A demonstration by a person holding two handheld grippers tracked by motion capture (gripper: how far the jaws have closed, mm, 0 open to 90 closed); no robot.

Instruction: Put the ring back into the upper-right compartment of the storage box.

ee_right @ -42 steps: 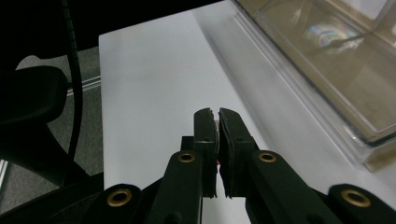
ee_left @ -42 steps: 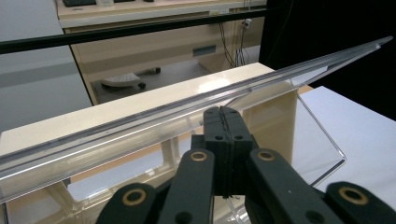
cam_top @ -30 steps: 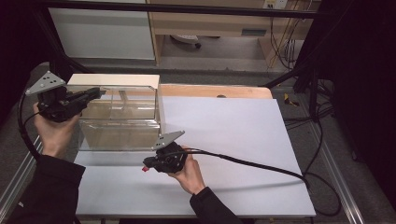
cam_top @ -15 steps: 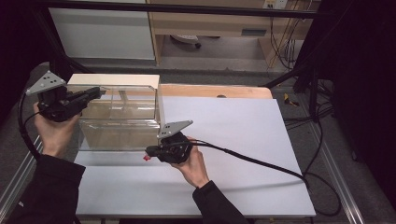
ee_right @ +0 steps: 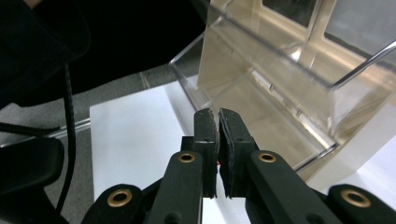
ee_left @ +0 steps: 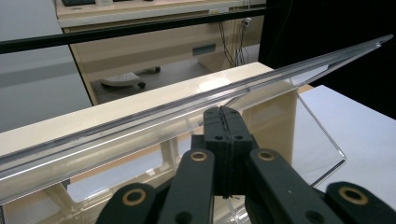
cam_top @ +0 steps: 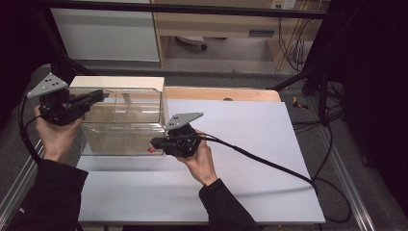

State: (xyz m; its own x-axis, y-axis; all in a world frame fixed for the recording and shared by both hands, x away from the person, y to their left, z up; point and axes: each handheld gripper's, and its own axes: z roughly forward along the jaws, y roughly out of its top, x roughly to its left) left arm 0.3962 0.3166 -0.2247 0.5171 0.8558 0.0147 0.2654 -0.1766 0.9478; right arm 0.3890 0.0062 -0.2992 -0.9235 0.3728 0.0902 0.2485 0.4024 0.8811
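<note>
**Clear plastic box, two shut claws**

Clear plastic box (cam_top: 122, 122) stands at the table's (cam_top: 250, 144) far left. The high view shows the left claw (cam_top: 98, 95) at its left top edge; the left claw's own view shows its jaws pressed together, holding nothing, at the rim. The right claw (ee_right: 218, 122), closed and empty, hovers near the box's near right corner.

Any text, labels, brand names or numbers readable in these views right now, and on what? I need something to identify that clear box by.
No text can be read in these views.
Clear box: no label, print or number shows on its walls.
Grey plate on the right gripper: dots, no lettering.
Small plate on the cabinet front behind the table: too small and blurred to read.
</note>
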